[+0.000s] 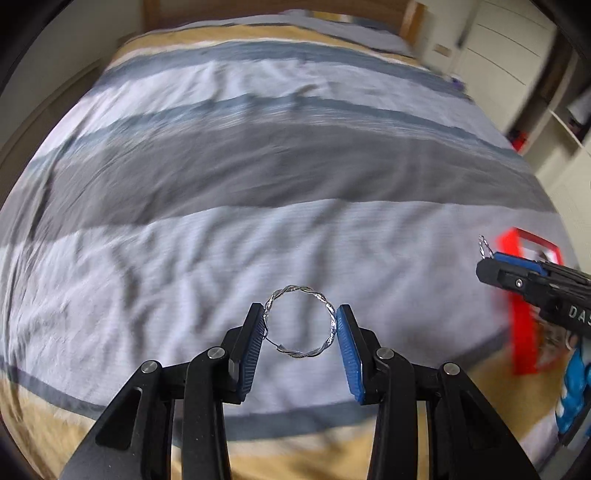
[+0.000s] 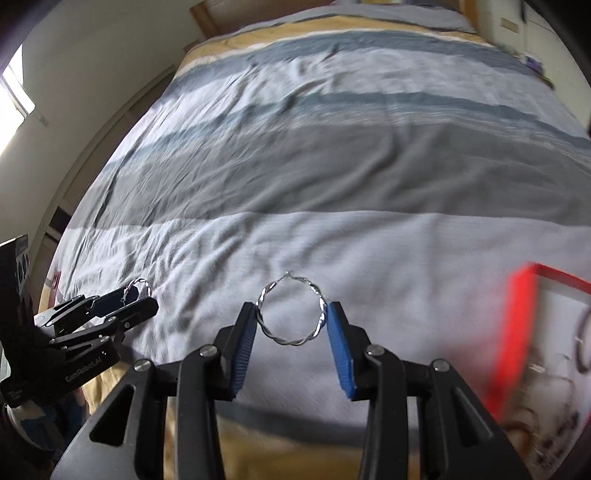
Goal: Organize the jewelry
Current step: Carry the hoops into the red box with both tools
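My left gripper [image 1: 300,322] is shut on a twisted silver hoop earring [image 1: 291,291], pinched across its width between the blue pads above the striped bedspread [image 1: 258,155]. My right gripper [image 2: 291,316] is shut on a matching silver hoop earring [image 2: 288,341] in the same way. In the left wrist view the right gripper [image 1: 491,260] shows at the right edge with its hoop [image 1: 483,246] poking out. In the right wrist view the left gripper [image 2: 136,301] shows at the left with its hoop [image 2: 139,283]. A red-rimmed jewelry box [image 2: 524,317] lies at the right.
The red box [image 1: 519,295] sits near the bed's right front corner and holds several blurred pieces of jewelry [image 2: 554,373]. A wooden headboard [image 1: 410,22] stands at the far end. White cabinets [image 1: 509,55] stand at the far right, a wall [image 2: 92,55] at the left.
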{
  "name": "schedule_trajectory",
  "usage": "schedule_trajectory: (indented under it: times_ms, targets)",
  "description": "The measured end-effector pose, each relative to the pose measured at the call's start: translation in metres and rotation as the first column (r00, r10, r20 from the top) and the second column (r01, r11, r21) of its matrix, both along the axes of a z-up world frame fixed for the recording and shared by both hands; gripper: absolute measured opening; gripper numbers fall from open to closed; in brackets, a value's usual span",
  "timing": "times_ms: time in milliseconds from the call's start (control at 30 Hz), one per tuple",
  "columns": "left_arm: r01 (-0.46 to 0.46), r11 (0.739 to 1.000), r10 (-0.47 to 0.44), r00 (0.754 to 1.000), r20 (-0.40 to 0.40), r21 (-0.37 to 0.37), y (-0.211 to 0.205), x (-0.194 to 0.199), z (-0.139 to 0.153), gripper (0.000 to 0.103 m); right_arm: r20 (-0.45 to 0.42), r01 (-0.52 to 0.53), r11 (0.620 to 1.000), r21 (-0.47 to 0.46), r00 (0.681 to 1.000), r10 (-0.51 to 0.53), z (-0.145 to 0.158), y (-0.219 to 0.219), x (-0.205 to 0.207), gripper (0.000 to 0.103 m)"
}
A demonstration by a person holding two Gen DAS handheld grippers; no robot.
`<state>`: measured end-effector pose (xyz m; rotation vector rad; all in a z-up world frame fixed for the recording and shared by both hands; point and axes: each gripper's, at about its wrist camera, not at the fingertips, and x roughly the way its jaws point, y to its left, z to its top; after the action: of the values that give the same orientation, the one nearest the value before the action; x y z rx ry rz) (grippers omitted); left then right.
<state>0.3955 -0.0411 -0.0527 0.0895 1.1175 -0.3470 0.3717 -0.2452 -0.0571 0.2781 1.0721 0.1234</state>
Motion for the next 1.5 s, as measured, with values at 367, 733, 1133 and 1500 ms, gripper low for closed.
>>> schedule_trajectory:
  times_ms: [367, 733, 1133, 1500]
  targets:
    - [0.343, 0.935, -0.345, 0.939, -0.007, -0.094, -0.197, -0.049, 0.018, 0.039, -0.061, 0.271, 0.954, -0.129, 0.958, -0.281, -0.008, -0.169, -0.090, 0.037]
    - [0.463, 0.886, -0.464, 0.886, -0.020, -0.018, -0.327, -0.062, -0.029, 0.039, -0.101, 0.229, 0.960, -0.161, 0.964, -0.247, -0.044, -0.220, -0.116, 0.037]
    - [0.438, 0.899, -0.438, 0.899, 0.014, 0.003, -0.324, -0.083, -0.063, 0.039, -0.044, 0.155, 0.961, -0.229, 0.985, -0.169, -0.067, -0.206, -0.135, 0.037]
    - [0.378, 0.923, -0.368, 0.921, 0.129, -0.065, -0.306, -0.084, -0.043, 0.047, 0.057, 0.194, 0.937, -0.289, 0.981, -0.186, -0.059, -0.207, -0.134, 0.045]
